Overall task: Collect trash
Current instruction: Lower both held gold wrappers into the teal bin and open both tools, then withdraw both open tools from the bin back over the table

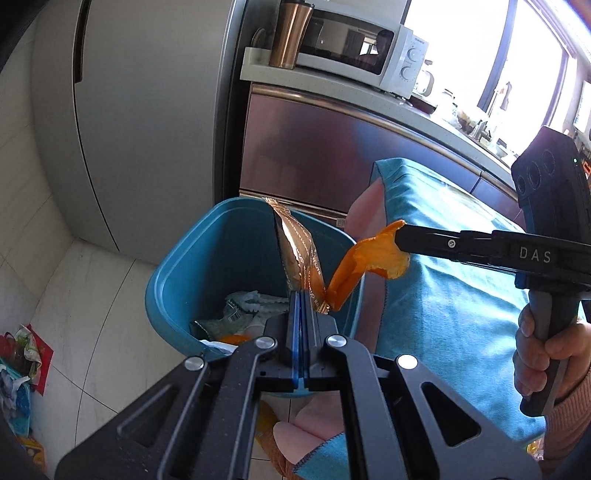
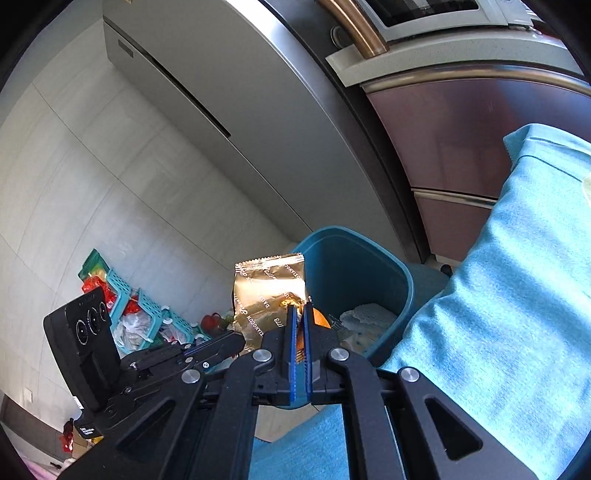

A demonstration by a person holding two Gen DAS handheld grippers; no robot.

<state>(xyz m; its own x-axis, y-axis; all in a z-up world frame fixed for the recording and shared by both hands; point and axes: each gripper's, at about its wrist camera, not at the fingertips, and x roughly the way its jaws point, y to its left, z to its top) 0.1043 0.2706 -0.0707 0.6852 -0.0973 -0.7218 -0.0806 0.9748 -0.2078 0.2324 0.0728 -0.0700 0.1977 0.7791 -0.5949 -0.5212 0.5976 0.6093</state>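
A blue trash bin point(image 1: 192, 273) stands on the floor beside the blue-clothed table; it also shows in the right wrist view point(image 2: 369, 273). Wrappers and peel lie inside it. My left gripper point(image 1: 302, 299) is shut on a gold foil wrapper point(image 1: 299, 251) and holds it upright over the bin. My right gripper point(image 1: 400, 240) is shut on an orange peel point(image 1: 364, 266) at the bin's right rim, next to the wrapper. In the right wrist view the right gripper point(image 2: 298, 314) pinches the peel point(image 2: 318, 320), with the gold wrapper point(image 2: 266, 295) and left gripper point(image 2: 229, 341) just left.
A grey fridge point(image 1: 147, 122) stands behind the bin. A counter point(image 1: 332, 79) holds a microwave point(image 1: 365, 44) and a copper tumbler point(image 1: 290, 35). The table's blue cloth point(image 1: 443, 288) lies right of the bin. A teal basket point(image 2: 147, 310) and bags lie on the tiled floor.
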